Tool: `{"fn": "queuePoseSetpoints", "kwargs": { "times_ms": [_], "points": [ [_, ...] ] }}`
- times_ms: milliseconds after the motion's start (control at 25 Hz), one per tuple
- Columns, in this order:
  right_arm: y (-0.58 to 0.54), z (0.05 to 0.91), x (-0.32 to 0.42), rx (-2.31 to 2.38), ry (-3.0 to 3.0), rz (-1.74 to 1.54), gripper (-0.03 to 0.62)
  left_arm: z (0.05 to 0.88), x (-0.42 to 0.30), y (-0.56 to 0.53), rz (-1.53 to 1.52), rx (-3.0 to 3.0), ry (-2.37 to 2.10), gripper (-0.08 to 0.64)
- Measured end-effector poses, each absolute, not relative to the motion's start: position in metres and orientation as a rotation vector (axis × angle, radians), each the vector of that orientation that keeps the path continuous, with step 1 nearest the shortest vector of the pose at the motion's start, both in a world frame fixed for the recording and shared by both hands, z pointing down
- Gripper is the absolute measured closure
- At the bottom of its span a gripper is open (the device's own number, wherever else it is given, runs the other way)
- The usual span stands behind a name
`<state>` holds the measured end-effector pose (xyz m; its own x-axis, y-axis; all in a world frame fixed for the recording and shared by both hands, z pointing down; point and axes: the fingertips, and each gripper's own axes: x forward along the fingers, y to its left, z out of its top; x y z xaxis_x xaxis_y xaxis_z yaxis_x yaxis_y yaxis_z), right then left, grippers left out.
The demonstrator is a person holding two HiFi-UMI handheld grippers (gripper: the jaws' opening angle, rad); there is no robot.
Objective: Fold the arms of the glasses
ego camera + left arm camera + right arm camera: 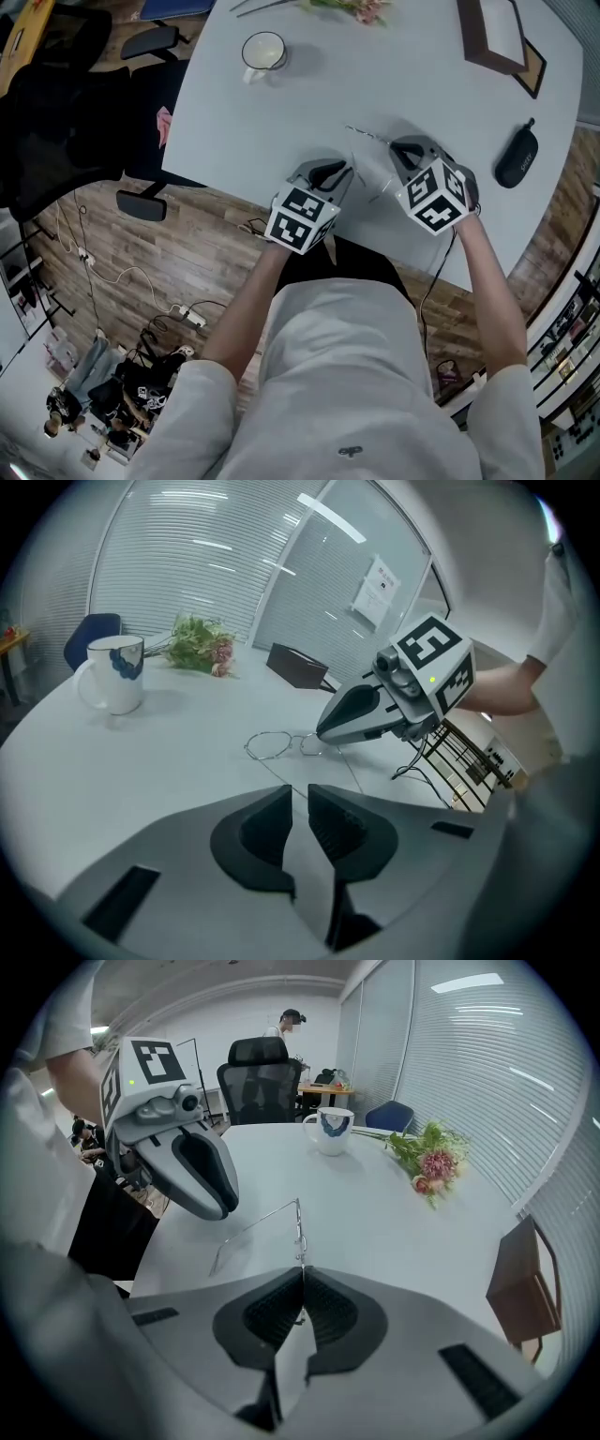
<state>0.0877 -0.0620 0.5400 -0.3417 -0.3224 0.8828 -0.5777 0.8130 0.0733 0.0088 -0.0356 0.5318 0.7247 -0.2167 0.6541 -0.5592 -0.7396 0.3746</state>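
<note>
On table (pixel 281 112), near its edge: wire glasses (pixel 281 745) lay between the two grippers, arms unfolded.
Left gripper (pixel 300 794): jaws a narrow slit apart; one arm of the glasses ran up to their tips, contact unclear.
Right gripper (pixel 302 1274): jaws pressed together, pinching the near end of the glasses frame.

Nothing really readable here tbh. The sheet (pixel 377 586) stuck on the glass wall (pixel 309 592) has print, but it's way too small to make out. The marker cubes (pixel 300 218) just show black-and-white square patterns, no letters or numbers.
</note>
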Motion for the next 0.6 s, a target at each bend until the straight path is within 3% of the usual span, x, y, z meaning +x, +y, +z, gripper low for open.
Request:
{"fn": "queuePoseSetpoints", "kwargs": {
  "times_ms": [600],
  "points": [
    [-0.053,0.540,0.084,0.710,-1.955,0.361,0.581,0.556,0.026,-0.020,0.836,2.306,-0.472,0.506]
  ]
}}
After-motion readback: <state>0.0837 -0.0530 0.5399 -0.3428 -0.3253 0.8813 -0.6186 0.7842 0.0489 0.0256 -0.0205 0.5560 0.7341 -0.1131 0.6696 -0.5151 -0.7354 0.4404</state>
